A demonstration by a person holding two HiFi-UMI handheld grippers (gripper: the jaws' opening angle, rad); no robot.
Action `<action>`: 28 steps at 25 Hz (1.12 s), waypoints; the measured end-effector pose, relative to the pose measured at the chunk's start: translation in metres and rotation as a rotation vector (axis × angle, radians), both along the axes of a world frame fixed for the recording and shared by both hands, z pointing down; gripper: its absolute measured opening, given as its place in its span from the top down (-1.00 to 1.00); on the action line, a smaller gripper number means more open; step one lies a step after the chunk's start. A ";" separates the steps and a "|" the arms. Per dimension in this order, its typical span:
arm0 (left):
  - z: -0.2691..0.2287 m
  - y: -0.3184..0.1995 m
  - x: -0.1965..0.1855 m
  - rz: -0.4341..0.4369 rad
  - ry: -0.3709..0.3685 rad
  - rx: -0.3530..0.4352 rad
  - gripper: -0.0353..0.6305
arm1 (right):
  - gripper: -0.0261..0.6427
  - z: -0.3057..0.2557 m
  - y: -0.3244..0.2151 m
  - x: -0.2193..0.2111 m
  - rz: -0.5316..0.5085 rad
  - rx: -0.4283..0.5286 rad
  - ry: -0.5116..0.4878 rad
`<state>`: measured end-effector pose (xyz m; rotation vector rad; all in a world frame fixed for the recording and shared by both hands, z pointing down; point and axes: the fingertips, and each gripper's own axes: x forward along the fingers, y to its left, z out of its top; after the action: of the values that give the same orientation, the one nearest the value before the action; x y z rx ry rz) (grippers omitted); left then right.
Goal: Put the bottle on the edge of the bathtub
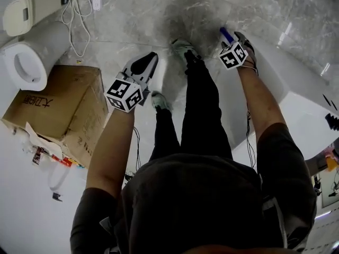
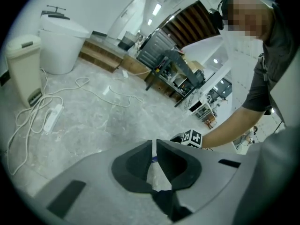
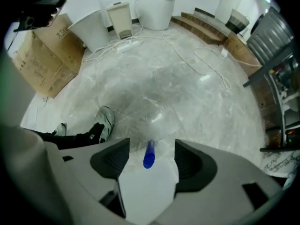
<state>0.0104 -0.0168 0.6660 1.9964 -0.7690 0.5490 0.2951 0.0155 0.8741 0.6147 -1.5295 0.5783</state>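
A slim blue bottle [image 3: 149,154] stands upright on the white bathtub edge [image 3: 145,189]. In the right gripper view I look straight down on its cap. My right gripper [image 3: 152,146] hangs above it, open, with both pads well clear of the bottle. The head view shows the bottle [image 1: 226,35] poking out just left of the right gripper [image 1: 237,42], over the tub rim [image 1: 280,62]. My left gripper [image 1: 148,61] is held out over the floor, left of the person's legs. Its jaws [image 2: 153,146] are shut with nothing between them.
A cardboard box [image 1: 58,105] sits at the left beside a white toilet [image 1: 26,62] and a bin [image 1: 18,15]. A power strip with loose white cables [image 1: 79,9] lies on the marble floor. The person's shoes [image 1: 183,47] stand close to the tub side.
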 end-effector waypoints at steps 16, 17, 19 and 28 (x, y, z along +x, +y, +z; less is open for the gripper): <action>-0.329 0.014 -0.122 -0.277 -0.033 0.333 0.81 | 0.06 -0.415 -0.084 -0.237 -0.350 0.276 -0.386; -0.346 0.023 -0.136 -0.300 -0.039 0.356 0.82 | 0.06 -0.440 -0.080 -0.256 -0.369 0.292 -0.411; -0.382 0.042 -0.160 -0.341 -0.040 0.407 0.81 | 0.08 -0.488 -0.070 -0.288 -0.385 0.328 -0.461; -0.533 0.109 -0.189 -0.328 -0.005 0.684 0.83 | 0.25 -0.683 -0.025 -0.325 -0.257 0.518 -0.692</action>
<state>-0.1788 0.0920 0.1326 2.3979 -1.3912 0.0909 -0.0299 -0.0097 0.1916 0.6196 -2.4098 0.1865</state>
